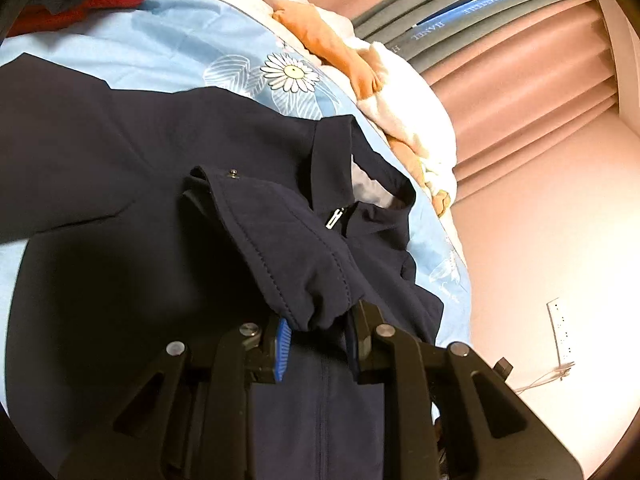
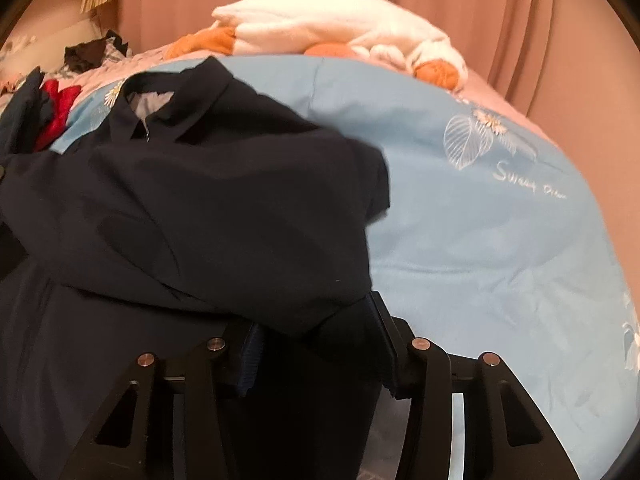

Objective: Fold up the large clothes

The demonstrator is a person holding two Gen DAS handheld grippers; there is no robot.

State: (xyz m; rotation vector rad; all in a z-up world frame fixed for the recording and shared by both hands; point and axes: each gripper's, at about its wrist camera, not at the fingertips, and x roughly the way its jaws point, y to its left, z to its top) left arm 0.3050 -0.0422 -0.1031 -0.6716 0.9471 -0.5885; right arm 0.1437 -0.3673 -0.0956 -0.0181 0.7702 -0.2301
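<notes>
A dark navy zip jacket [image 1: 120,168] lies spread on a light blue bed cover [image 1: 160,52]. Its collar [image 1: 360,184] and zip pull point to the far side. My left gripper [image 1: 318,344] is shut on the cuff end of one sleeve [image 1: 280,240], which is lifted and lies across the jacket's front. In the right wrist view the jacket [image 2: 200,200] fills the left half, with its collar [image 2: 160,108] at the far left. My right gripper [image 2: 318,344] is shut on a bunched fold of the jacket's edge, which is raised off the cover [image 2: 480,240].
A white and orange blanket [image 2: 340,28] is heaped at the far edge of the bed. Red and dark clothes [image 2: 56,112] lie piled at the left. Pink curtains [image 1: 540,100] hang behind the bed. A white power strip [image 1: 560,332] shows beyond the bed's side.
</notes>
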